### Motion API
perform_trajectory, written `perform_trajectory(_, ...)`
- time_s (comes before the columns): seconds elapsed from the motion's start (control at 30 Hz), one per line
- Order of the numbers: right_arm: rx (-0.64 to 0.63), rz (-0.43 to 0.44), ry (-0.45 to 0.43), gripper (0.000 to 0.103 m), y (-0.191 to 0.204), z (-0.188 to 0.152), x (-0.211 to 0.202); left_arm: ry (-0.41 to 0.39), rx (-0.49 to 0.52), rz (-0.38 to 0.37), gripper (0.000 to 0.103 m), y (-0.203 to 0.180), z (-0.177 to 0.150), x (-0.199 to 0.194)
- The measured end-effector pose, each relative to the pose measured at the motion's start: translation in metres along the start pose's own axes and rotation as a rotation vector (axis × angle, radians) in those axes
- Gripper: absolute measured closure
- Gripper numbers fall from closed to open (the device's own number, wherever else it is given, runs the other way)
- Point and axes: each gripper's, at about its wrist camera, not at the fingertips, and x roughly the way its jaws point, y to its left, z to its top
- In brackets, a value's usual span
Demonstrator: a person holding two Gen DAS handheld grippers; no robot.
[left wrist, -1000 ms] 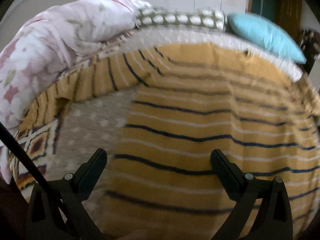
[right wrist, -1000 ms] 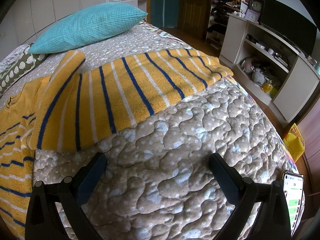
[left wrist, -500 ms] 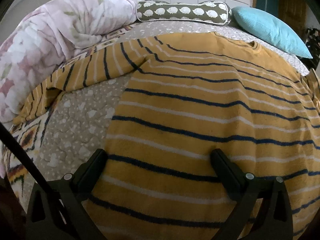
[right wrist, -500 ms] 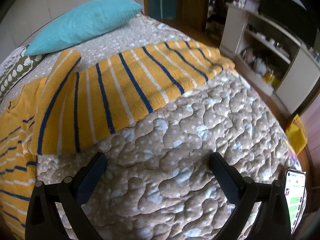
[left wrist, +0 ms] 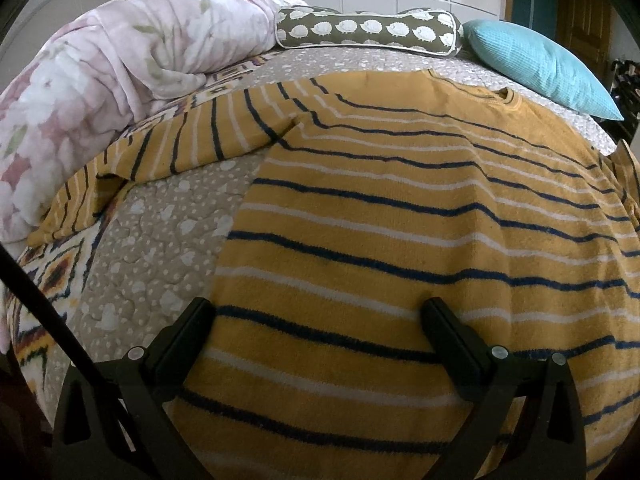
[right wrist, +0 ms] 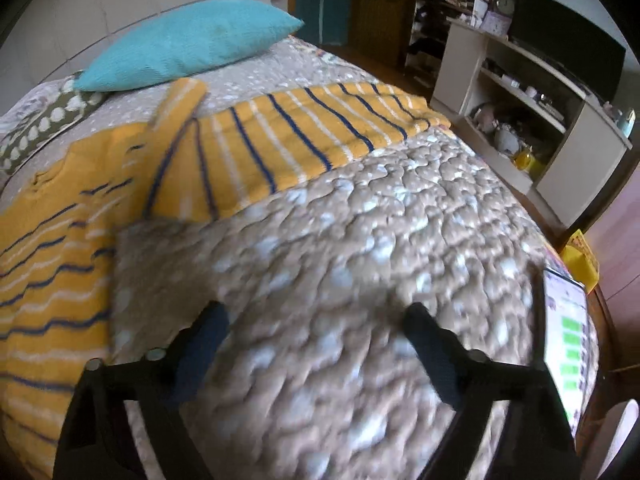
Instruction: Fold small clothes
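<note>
Grippers first: my left gripper (left wrist: 316, 312) hangs released over the mustard-yellow knit sweater w/ navy and white stripes (left wrist: 400, 240); right gripper (right wrist: 316, 320) is closing w/ nothing between its jaws, only beige quilted bedspread (right wrist: 340, 260) below. Sweater lies flat, fuzzy, both sleeves spread, so I judge folding barely begun. Beyond: ribbed teal pillow (right wrist: 188, 44).

Sweater (left wrist: 400, 220) on bed (right wrist: 340, 240), before pillows (left wrist: 536, 60)

No legible text found. Phone screen (right wrist: 566, 344) at bed edge: green blocks shown, characters too blurred to read.
</note>
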Motion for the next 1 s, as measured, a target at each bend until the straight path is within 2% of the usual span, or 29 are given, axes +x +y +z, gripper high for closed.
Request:
perform_trajectory(0.07,-0.013,0.01,-0.04,0.02,0.007,-0.01,-0.02,0.001,-0.001,0.0,0.0,0.0,0.001,0.0)
perform_trajectory(0.2,-0.054,0.122,-0.127,0.02,0.026,-0.025,-0.066,0.001,-0.001,0.001,0.0,-0.001,0.001,0.0)
perform_trajectory(0.37,-0.138,0.137,-0.182,0.02,0.056,-0.04,-0.098,-0.005,-0.005,0.004,0.0,-0.001,0.0,-0.002)
perform_trajectory(0.57,-0.188,0.136,-0.198,0.02,0.074,-0.045,-0.111,-0.007,-0.008,0.006,0.0,-0.002,0.0,-0.002)
perform_trajectory(1.0,-0.226,0.118,-0.169,0.02,0.081,-0.055,-0.108,-0.008,-0.007,0.006,0.0,-0.002,0.0,-0.003)
